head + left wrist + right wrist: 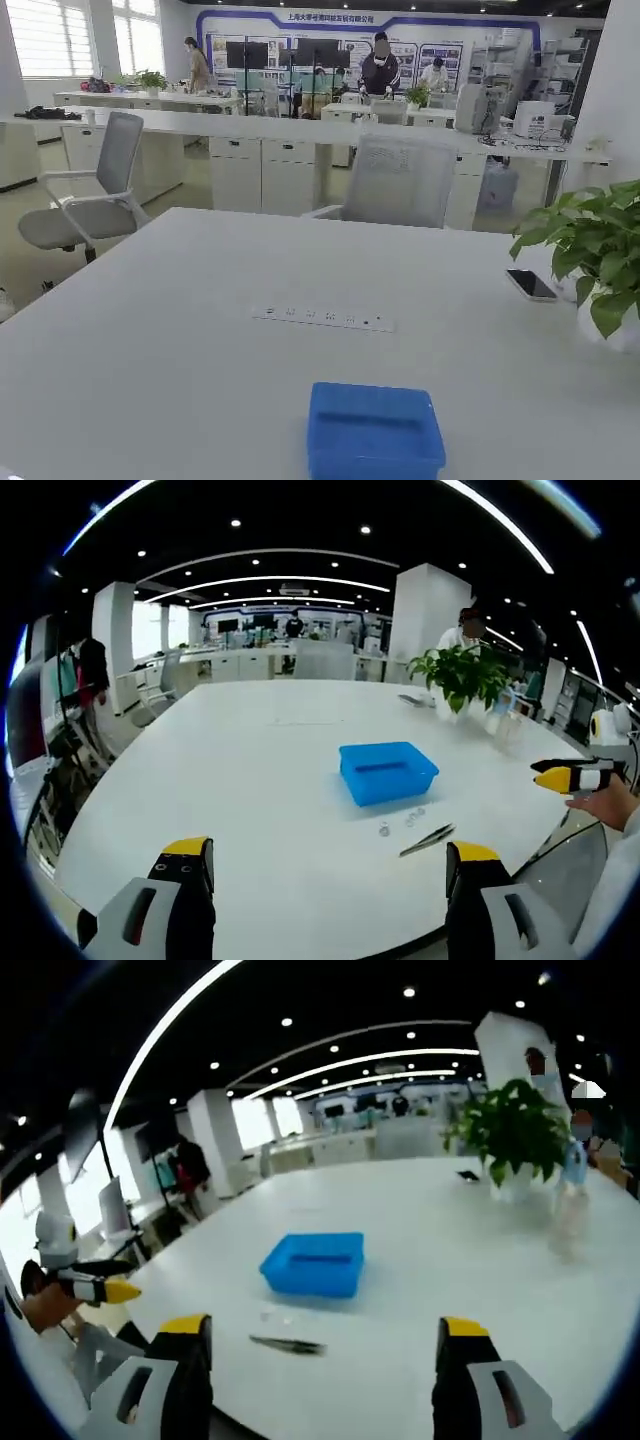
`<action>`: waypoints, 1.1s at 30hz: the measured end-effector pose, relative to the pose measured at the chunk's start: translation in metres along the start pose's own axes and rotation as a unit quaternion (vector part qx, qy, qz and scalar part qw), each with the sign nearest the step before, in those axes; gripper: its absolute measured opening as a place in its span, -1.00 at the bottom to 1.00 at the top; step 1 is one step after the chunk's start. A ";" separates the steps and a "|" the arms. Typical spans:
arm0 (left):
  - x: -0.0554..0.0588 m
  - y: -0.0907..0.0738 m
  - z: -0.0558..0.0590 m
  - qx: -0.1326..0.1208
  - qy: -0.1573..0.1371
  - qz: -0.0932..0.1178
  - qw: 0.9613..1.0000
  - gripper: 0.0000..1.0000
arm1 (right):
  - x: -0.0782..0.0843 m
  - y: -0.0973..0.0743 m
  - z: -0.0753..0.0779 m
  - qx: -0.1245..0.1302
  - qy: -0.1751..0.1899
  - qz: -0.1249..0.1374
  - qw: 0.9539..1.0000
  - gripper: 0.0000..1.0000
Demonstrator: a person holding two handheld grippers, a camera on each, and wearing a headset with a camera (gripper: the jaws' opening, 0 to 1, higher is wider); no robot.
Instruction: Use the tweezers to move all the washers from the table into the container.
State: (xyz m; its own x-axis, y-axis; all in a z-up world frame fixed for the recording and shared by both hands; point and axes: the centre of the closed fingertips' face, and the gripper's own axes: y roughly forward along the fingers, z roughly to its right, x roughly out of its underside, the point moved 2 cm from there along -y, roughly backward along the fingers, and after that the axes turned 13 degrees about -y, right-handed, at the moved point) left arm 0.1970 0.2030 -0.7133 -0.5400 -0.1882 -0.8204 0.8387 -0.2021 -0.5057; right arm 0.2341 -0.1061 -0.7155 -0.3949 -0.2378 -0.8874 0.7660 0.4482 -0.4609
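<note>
A blue container [374,432] sits on the white table [180,330] near its front edge, also seen in the left gripper view [387,770] and the right gripper view [314,1262]. Small washers [402,823] lie on the table just in front of the container; they are faint specks [282,1317] in the right gripper view. Metal tweezers [427,839] [288,1344] lie flat beside the washers. My left gripper [325,865] is open, held back from the table edge with nothing between its jaws. My right gripper [322,1345] is likewise open and empty, short of the tweezers.
A potted plant [592,250] and a phone [530,284] stand at the table's right. A socket strip [322,319] is set in the table's middle. Office chairs [398,180] and further desks lie beyond, with people at the back of the room.
</note>
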 end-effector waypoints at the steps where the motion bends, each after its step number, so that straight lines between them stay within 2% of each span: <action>1: 0.000 0.000 0.000 0.000 0.001 -0.001 1.000 0.98 | 0.000 0.000 0.000 0.001 0.000 0.000 1.000 0.82; 18: -0.001 0.001 0.003 0.003 0.007 -0.003 1.000 0.98 | 0.000 -0.001 0.003 0.004 -0.002 0.003 1.000 0.82; 33: -0.001 0.001 0.003 0.004 0.007 -0.004 1.000 0.95 | 0.000 0.000 -0.001 0.001 -0.007 -0.001 1.000 0.81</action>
State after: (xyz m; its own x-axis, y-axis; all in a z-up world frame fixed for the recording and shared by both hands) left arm 0.1979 0.1997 -0.7117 -0.5462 -0.1722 -0.8198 0.8333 -0.2112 -0.5109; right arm 0.2337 -0.1055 -0.7153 -0.3891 -0.2501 -0.8866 0.7666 0.4458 -0.4622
